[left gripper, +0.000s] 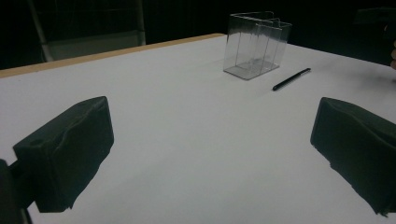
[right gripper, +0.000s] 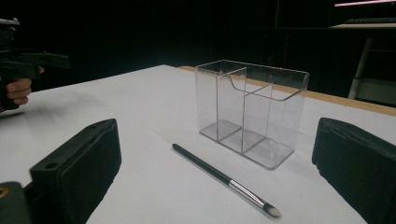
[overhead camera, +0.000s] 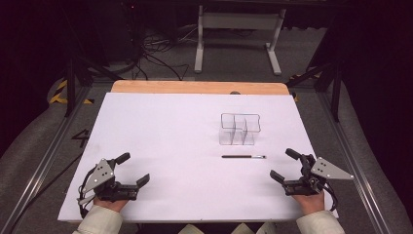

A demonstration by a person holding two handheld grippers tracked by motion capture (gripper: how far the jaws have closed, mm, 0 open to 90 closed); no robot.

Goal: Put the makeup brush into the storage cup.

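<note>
A: What am I looking at on the table [overhead camera: 160,136]?

B: I am holding both tools low at the near edge. The left gripper [overhead camera: 130,169] is resting with its jaws spread wide and nothing between them; the right gripper [overhead camera: 285,166] is likewise standing open and empty. The brush [overhead camera: 243,157] is lying flat on the white surface, just in front of the clear holder [overhead camera: 239,129] but not touching it, bristle tip towards my right hand.

A: How will it handle?

B: I am judging it light, thin and stiff — a smooth handle that may roll or slip under the pads. I am planning to pinch across the dark handle near its middle, clear of the metal ferrule [right gripper: 245,190] and soft tip. The holder looks light too, so a nudge could shift it — I am keeping clear of its walls.
</note>
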